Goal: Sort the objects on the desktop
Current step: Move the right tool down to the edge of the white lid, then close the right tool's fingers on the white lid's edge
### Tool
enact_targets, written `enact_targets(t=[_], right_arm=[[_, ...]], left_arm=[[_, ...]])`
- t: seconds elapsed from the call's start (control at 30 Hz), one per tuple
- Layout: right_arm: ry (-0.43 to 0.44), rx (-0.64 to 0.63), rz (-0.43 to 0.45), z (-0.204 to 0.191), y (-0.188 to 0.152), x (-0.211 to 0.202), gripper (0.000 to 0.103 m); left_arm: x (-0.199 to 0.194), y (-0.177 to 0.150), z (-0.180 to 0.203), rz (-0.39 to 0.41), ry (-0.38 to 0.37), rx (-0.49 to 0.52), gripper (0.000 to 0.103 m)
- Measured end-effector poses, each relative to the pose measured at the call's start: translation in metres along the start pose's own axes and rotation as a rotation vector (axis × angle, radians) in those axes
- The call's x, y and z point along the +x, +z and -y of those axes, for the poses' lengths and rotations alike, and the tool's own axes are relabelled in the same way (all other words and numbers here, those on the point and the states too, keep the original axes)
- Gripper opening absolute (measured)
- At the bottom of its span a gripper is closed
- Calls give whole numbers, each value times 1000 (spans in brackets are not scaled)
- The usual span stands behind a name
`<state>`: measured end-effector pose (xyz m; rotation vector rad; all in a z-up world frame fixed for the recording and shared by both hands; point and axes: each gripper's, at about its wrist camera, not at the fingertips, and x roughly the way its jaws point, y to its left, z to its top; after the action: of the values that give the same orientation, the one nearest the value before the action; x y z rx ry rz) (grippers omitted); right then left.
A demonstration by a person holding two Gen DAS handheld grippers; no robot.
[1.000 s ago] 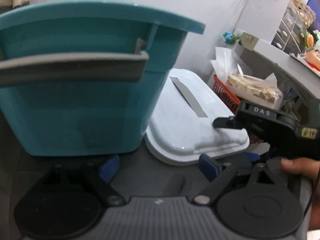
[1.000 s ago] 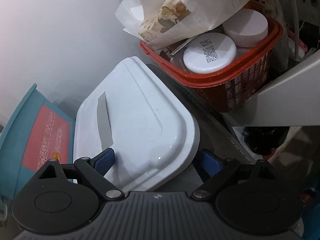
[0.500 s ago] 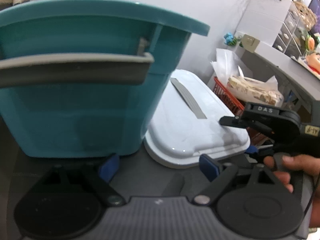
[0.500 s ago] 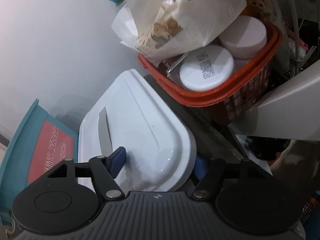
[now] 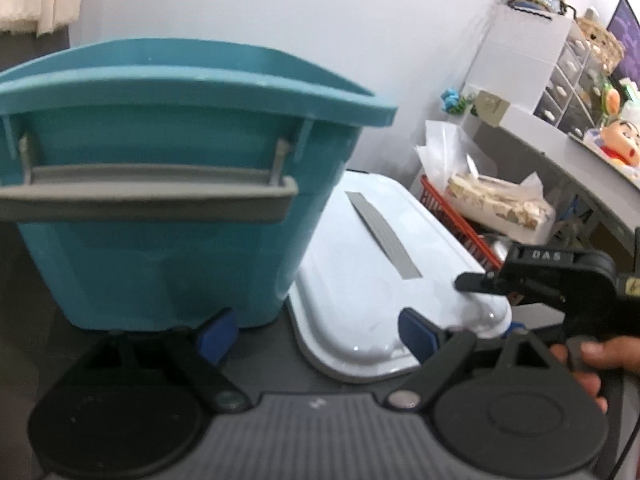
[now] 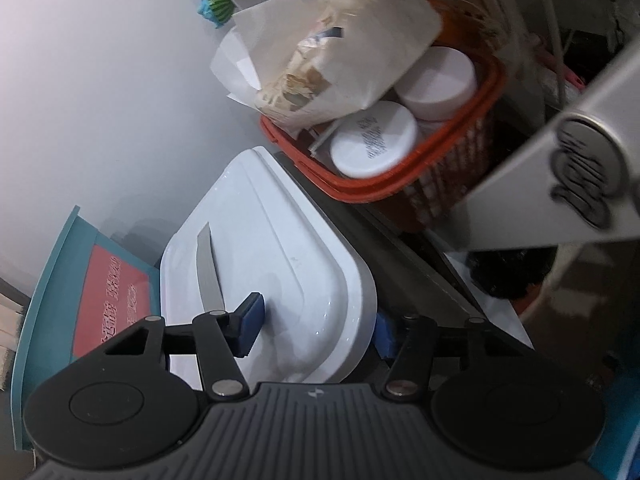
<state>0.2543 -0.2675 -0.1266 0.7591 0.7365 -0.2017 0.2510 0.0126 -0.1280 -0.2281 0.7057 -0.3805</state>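
Two grippers are in play, both low over a dark surface. Far left, a teal bin [image 5: 172, 208] stands upright, its grey handle [image 5: 148, 194] folded flat against the near wall. The right wrist view shows a red label with pale lettering [image 6: 114, 300] on the bin.

Left gripper [image 5: 316, 330]: jaws spread wide and grasping nothing. One blue pad sits just before the foot of the bin; the other hangs over the near edge of the white lid [image 5: 384, 292]. Bare dark surface lies between them.

The white lid lies flat, top up, just beside the bin on its right. A grey strip [image 5: 384, 236] runs along its crown. Grey trim shows at its rim.

Right gripper [image 6: 316, 324]: clamped across the lid's near corner. Its jaws have just been closing, with the lid between them. One blue pad [image 6: 250, 324] presses on top near the end of the grey strip; the other [image 6: 385, 334] bears against the rim on the outer side. In the left wrist view a hand [image 5: 596, 364] grips this tool's black body at the right edge.

Right of the lid, close by, a red basket [image 6: 384, 184] holds two white round containers [image 6: 374, 140], one with printed text on top, and a crumpled paper bag [image 6: 340, 52]. A small green-and-blue toy [image 6: 218, 4] sits by the wall behind. Far right, a grey desk edge [image 5: 560, 160] carries white drawers [image 5: 532, 60] and a cartoon figure [image 5: 620, 142].
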Motion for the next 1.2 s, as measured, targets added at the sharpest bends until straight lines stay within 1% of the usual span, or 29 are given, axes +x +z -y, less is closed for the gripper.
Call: enact_targets(t=[0.13, 0.2, 0.3, 0.43, 0.67, 0.73, 0.87, 0.9, 0.93, 1.07, 1.2], right_arm=[[-33, 22, -25, 6, -1, 10, 67], [-32, 46, -23, 5, 1, 15, 78], [-31, 60, -18, 7, 3, 22, 84], [2, 76, -27, 11, 5, 29, 87], [42, 81, -37, 13, 3, 40, 88], [42, 70, -39, 12, 3, 39, 87], [38, 21, -25, 8, 3, 32, 77], [35, 11, -21, 7, 3, 30, 73], [34, 4, -16, 7, 3, 28, 71], [28, -16, 1, 8, 2, 21, 65], [1, -34, 14, 10, 0, 12, 58]], left_arm=[[3, -2, 2, -8, -4, -2, 89], [6, -3, 2, -18, -10, -6, 89], [8, -4, 1, -31, -17, -11, 89], [14, -4, 1, -45, -22, -17, 89], [18, -2, -2, -58, -46, -45, 89], [17, -1, -2, -58, -48, -45, 89], [15, -1, 0, -58, -55, -35, 89], [15, -1, 0, -59, -58, -31, 89], [15, -1, 1, -61, -60, -29, 89], [13, -3, -1, -82, -100, -68, 89], [5, 0, 3, -63, -81, -34, 89]])
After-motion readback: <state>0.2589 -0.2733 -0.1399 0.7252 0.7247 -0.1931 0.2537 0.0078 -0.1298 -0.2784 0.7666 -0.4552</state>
